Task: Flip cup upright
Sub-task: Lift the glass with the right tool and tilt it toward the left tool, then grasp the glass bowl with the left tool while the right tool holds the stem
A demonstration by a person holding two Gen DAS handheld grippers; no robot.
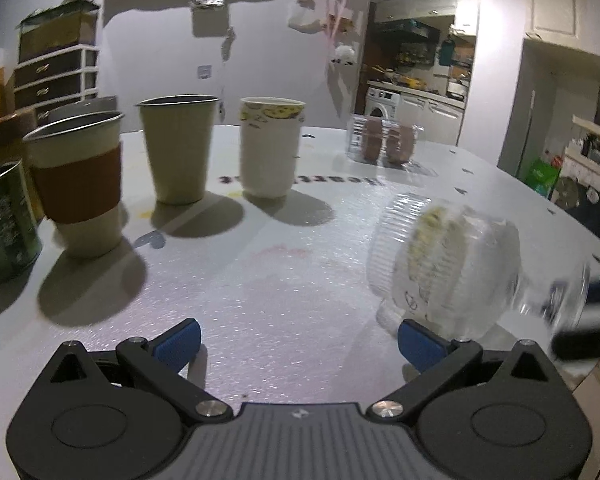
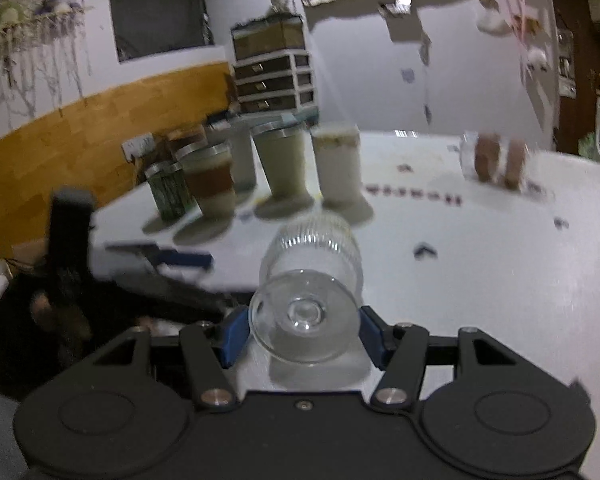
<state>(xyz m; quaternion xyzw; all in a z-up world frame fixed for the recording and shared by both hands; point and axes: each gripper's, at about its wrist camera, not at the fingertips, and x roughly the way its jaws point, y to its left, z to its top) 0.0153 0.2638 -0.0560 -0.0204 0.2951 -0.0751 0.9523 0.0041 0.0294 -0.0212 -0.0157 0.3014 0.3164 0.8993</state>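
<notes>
Starting at the left of the left wrist view, we see a green printed tin (image 1: 4,224) whose lettering is too blurred to read. Next come three upright cups on the white table (image 1: 260,280): one with a brown sleeve (image 1: 78,184), one plain beige with a metal rim (image 1: 178,148), and a white cup (image 1: 270,146) with a yellow patterned band. Dark mirrored lettering runs across the tabletop behind them, but we cannot make out the words. Further right stands a clear container (image 1: 384,140) holding two brown items.

The left gripper (image 1: 298,344) sits low over the table with its blue-padded fingers spread wide and nothing between them.

To the right, the ribbed clear glass cup (image 1: 448,264) lies on its side on the table, just beyond the left gripper's right finger. In the right wrist view the same glass cup (image 2: 310,284) points its round foot toward the camera, and the right gripper (image 2: 302,332) brackets that foot with a blue pad close on either side; through the blur we cannot tell whether the pads are touching the glass.
</notes>
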